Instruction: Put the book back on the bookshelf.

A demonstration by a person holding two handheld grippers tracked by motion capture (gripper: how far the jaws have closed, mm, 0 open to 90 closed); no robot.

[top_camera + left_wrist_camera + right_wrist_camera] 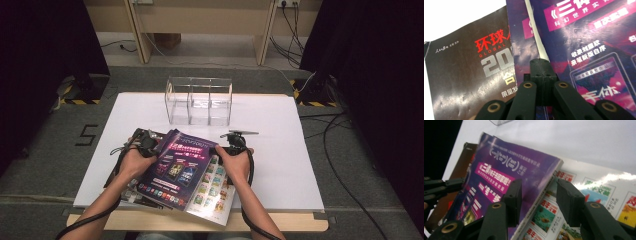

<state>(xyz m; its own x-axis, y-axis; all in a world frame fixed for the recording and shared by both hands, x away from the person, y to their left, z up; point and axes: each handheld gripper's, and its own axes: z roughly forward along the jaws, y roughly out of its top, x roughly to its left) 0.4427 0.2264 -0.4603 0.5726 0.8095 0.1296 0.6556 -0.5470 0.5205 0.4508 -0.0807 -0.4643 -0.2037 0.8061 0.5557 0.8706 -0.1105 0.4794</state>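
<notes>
The right gripper [539, 197] has its jaws standing apart, with the spine edge of the glossy purple magazine [506, 170] running up between them; neither pad presses on it. The purple cover lies on the left jaw's side, and the white magazine with rows of small coloured covers [599, 192] lies under and beyond the right jaw. Whether the left pad touches the purple cover is hard to tell.

The left gripper [541, 75] has its jaws drawn tight together on the purple magazine's [584, 42] edge, the pads meeting over the cover; a pale strip of page edges runs up just beyond the tips. To the jaws' left lies a dark brown magazine with red and grey lettering [466, 72], partly under the purple one.

In the high view both forearms come in from the bottom, the left hand [131, 162] at the purple magazine's left edge and the right hand [235, 162] at its right edge, so the magazine [180, 167] sits tilted between the two grippers above the stack on the white surface [280, 150]. Farther off stands a clear acrylic box with compartments [199, 100].

The lower magazines of the stack are mostly covered, and the right gripper view is blurred.
</notes>
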